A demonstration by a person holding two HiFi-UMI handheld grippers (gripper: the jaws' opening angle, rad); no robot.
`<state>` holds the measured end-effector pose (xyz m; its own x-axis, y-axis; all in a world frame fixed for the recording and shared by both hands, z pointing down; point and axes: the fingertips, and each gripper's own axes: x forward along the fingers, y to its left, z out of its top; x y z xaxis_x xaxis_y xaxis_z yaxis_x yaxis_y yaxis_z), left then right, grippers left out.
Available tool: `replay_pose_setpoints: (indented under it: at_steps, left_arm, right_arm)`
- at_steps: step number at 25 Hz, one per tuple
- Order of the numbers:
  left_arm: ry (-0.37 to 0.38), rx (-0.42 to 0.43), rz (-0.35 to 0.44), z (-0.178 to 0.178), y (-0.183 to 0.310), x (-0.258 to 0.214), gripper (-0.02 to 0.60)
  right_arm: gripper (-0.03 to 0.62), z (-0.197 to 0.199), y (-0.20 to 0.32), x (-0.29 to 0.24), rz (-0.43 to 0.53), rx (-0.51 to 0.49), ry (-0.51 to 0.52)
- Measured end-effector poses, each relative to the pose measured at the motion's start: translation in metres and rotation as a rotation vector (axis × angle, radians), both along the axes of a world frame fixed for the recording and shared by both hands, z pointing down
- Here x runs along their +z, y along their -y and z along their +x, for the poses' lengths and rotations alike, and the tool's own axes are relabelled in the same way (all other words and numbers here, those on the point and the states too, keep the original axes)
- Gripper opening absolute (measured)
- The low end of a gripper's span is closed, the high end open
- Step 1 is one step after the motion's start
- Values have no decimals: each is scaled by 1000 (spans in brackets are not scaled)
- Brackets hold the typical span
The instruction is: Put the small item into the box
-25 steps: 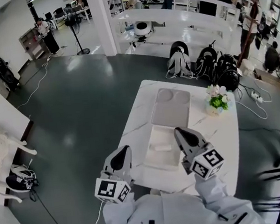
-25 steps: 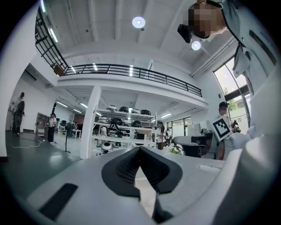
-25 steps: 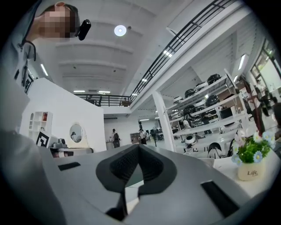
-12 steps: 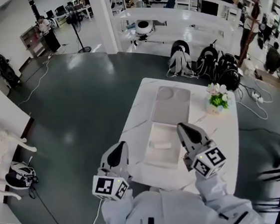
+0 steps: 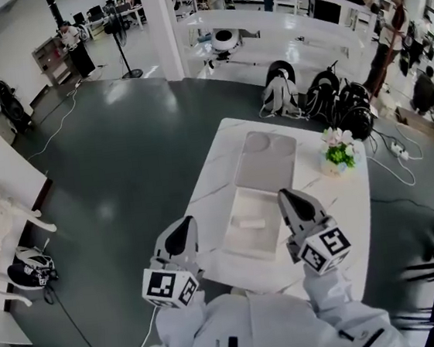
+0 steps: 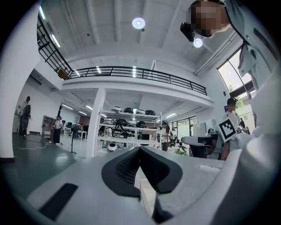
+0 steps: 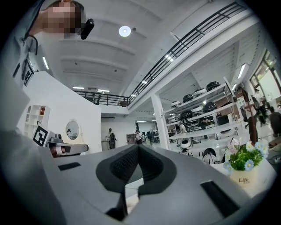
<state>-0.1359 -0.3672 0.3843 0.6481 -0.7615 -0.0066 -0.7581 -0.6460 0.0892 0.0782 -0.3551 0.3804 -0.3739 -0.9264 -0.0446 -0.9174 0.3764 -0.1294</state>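
The small item [image 5: 251, 223] lies inside the open box [image 5: 231, 236] near the tabletop's [image 5: 338, 213] near edge, so the task looks done. That would explain why the left gripper [image 5: 184, 225] and right gripper [image 5: 289, 197] flank the box with jaws pressed together on nothing. The white marbled tabletop also carries a flat grey panel [image 5: 266, 163] just beyond the box and a flower pot [image 5: 338, 156] by the right edge, in a big dark-floored workshop.

It was a big open robotics lab or workshop hall. White shelves [image 5: 278, 29] carried rounded machines, backpacks [image 5: 321, 98] sat on the dark glossy floor [image 5: 122, 164], people worked at distant desks [image 5: 110, 19], and a railed balcony [image 6: 131, 72] ran overhead.
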Motion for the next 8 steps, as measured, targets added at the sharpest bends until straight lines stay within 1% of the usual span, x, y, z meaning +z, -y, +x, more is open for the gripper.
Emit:
replay_pose_setpoints:
  at_steps: [4, 8]
  left_arm:
    - [11, -6, -5, 1, 3, 8, -2]
    - [9, -21, -13, -4, 4, 6, -2]
  right_arm:
    - [-8, 6, 1, 6, -5, 13, -2]
    - [-9, 5, 3, 4, -8, 12, -4]
